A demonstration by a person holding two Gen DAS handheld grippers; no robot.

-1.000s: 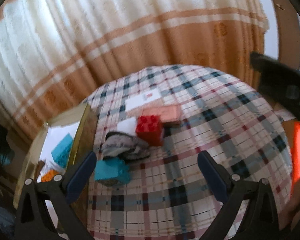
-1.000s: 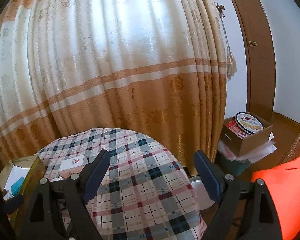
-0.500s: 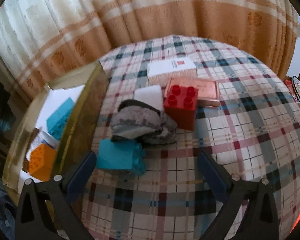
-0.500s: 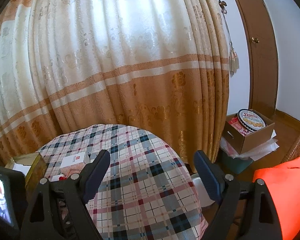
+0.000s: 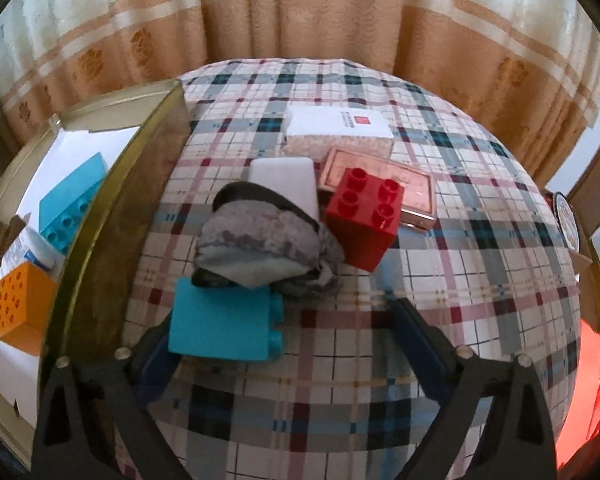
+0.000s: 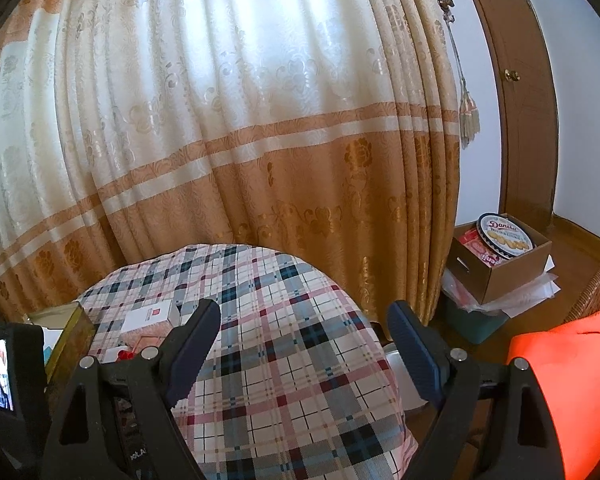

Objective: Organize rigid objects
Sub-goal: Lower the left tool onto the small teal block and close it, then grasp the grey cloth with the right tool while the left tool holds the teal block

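- Since a second ago, the left gripper [image 5: 284, 332] has tipped down and come closer to the table [image 5: 480, 280]; the toy blocks now fill its view, where before curtain took up most of the picture.
- Its jaws are closing, with the turquoise block [image 5: 224, 322] lying on its side between them, close against the left finger [image 5: 156, 364]. The right finger [image 5: 416, 344] stands apart from the block, so nothing is gripped yet.
- Just beyond the turquoise block, touching its far edge, sits a crumpled grey cloth [image 5: 260, 240].
- Farther ahead and slightly right of the gripper stands a red block [image 5: 364, 220], studs up, tilted, leaning against the cloth.
- Behind the red block lies a flat pink case [image 5: 412, 184]; beyond that, a white box [image 5: 340, 128] with a small red mark. A white flat object [image 5: 288, 180] lies partly under the cloth.
- To the gripper's left, a gold-rimmed tin box [image 5: 112, 216] holds a second turquoise block [image 5: 68, 204], an orange block [image 5: 20, 308] and a white bottle [image 5: 32, 248].
- The table wears a plaid cloth; a cream and tan curtain [image 5: 300, 12] hangs behind.
- The right gripper [image 6: 304, 344] hovers over the table's near edge, jaws wide apart and empty, unmoved from a second ago.
- Ahead and right of it, a cardboard box [image 6: 512, 268] on the floor holds a round biscuit tin [image 6: 504, 234]. An orange cushion [image 6: 572, 392] lies at its right.
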